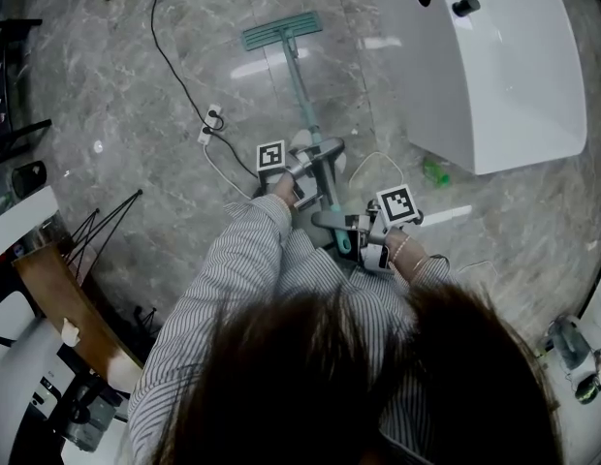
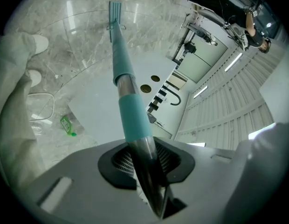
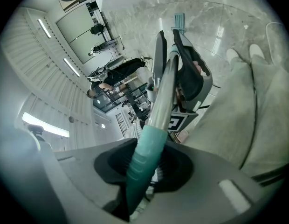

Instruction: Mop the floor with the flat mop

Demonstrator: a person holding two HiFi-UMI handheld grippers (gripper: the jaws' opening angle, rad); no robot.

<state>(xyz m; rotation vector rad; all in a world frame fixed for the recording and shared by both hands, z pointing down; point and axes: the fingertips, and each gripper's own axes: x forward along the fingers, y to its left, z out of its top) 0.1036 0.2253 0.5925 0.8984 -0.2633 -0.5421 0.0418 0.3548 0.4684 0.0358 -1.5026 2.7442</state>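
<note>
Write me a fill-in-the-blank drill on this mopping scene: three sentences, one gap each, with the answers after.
1. The left tongs and the right tongs are both shut on the mop's ____.
2. Of the two, the ____ tongs grip nearer the mop head.
3. The small bottle lying on the floor beside the white unit is ____ in colour.

Missing words: handle; left; green.
</note>
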